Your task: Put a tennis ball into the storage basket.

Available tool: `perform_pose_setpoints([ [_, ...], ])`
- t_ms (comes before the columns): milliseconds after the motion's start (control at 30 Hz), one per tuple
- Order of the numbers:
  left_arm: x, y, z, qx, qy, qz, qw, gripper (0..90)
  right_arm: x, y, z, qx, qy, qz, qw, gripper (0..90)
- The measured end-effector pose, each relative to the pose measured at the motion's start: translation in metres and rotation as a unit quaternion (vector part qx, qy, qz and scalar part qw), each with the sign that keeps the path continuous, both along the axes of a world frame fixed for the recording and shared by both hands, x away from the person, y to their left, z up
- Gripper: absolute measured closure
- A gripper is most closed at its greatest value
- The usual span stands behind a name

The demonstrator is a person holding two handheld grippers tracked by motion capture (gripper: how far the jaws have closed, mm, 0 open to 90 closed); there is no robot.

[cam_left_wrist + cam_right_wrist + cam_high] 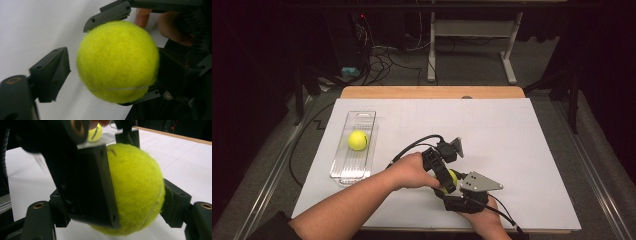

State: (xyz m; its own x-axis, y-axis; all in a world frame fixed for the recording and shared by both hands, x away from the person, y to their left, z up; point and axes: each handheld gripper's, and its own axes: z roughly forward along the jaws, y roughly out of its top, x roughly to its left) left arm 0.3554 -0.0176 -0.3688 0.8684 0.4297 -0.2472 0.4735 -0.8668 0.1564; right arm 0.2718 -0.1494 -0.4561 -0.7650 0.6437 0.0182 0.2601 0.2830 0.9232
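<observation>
Surface (492, 92): wooden top, light edge showing along far side. White sheet (512, 145) covers nearly all of it, reaching near edge. Clear plastic tray (343, 172) lies directly on sheet at left, long axis running away from person. Yellow tennis ball (357, 140) rests inside tray, around its middle. Grey floor (277, 165) around surface, cables trailing beyond far side.

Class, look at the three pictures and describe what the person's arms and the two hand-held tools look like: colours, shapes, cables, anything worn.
Both tools are black plastic with blocky, wedge-shaped jaws that have small screw holes. The left tool and the right tool each carry a grey three-cornered plate on top and trail a black cable. Brass-coloured fittings sit at the jaw bases. The left forearm is bare, with a dark sleeve near the elbow.
</observation>
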Motion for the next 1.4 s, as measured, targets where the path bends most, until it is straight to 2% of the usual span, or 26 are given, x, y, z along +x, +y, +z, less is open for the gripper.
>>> perform_pose_setpoints([
  [100, -0.001, 0.000, -0.001, -0.004, 0.008, 0.001, 1.0000, 25.4, 0.001, 0.000, 0.000, -0.002, -0.003, -0.001, 1.0000, 26.7],
  [200, -0.001, 0.000, -0.001, -0.001, 0.003, -0.002, 1.0000, 25.9, 0.001, 0.000, -0.001, -0.002, -0.001, -0.002, 1.0000, 26.6],
  [233, -0.001, 0.000, 0.000, 0.005, 0.000, -0.010, 0.9999, 26.2, 0.001, 0.001, -0.001, -0.002, -0.001, -0.003, 1.0000, 26.5],
  [433, -0.002, 0.000, 0.002, 0.000, -0.006, 0.001, 1.0000, 26.4, 0.002, 0.000, 0.000, 0.003, -0.005, -0.003, 1.0000, 25.3],
  [467, -0.002, 0.000, 0.003, 0.001, -0.008, 0.000, 1.0000, 26.4, 0.002, 0.000, 0.000, 0.006, -0.004, 0.001, 1.0000, 23.8],
  [500, -0.002, 0.000, 0.003, -0.001, -0.010, 0.007, 0.9999, 26.4, 0.004, 0.000, 0.000, 0.005, -0.004, -0.003, 1.0000, 13.6],
  [533, -0.002, 0.000, 0.004, -0.002, -0.011, 0.008, 0.9999, 26.4, 0.004, 0.000, 0.000, 0.005, -0.004, -0.003, 1.0000, 13.6],
  [567, -0.001, 0.001, 0.004, -0.004, -0.013, 0.011, 0.9998, 26.4, 0.005, 0.000, -0.002, 0.005, 0.002, -0.008, 1.0000, 4.5],
  [600, 0.000, 0.002, 0.005, -0.001, -0.015, 0.012, 0.9998, 26.4, 0.005, 0.000, -0.002, 0.005, 0.002, -0.008, 1.0000, 4.5],
  [633, 0.001, 0.004, 0.005, 0.001, -0.017, 0.016, 0.9997, 26.4, 0.006, 0.000, -0.003, 0.004, 0.009, -0.013, 0.9999, 0.0],
  [733, 0.004, 0.006, 0.006, 0.005, -0.019, 0.020, 0.9996, 26.4, 0.007, -0.003, -0.005, 0.002, 0.010, -0.011, 0.9999, 0.0],
  [967, 0.014, 0.020, 0.006, 0.014, -0.028, 0.041, 0.9986, 26.4, 0.008, -0.015, -0.005, -0.005, 0.002, -0.026, 0.9996, 0.0],
  [1000, 0.015, 0.022, 0.006, 0.016, -0.029, 0.045, 0.9984, 26.5, 0.007, -0.017, -0.005, -0.005, 0.008, -0.035, 0.9994, 0.0],
  [1033, 0.017, 0.025, 0.007, 0.017, -0.030, 0.049, 0.9982, 26.4, 0.009, -0.021, -0.006, -0.011, 0.000, -0.032, 0.9994, 0.0],
  [1200, 0.024, 0.039, 0.008, 0.024, -0.034, 0.068, 0.9969, 26.5, 0.013, -0.039, -0.006, -0.015, -0.002, -0.058, 0.9982, 0.0],
  [1333, 0.029, 0.051, 0.010, 0.033, -0.038, 0.080, 0.9955, 26.4, 0.017, -0.057, -0.008, -0.021, -0.005, -0.089, 0.9958, 0.0],
  [1400, 0.031, 0.057, 0.011, 0.034, -0.038, 0.087, 0.9949, 26.4, 0.018, -0.061, -0.007, -0.022, -0.004, -0.096, 0.9951, 0.0],
])
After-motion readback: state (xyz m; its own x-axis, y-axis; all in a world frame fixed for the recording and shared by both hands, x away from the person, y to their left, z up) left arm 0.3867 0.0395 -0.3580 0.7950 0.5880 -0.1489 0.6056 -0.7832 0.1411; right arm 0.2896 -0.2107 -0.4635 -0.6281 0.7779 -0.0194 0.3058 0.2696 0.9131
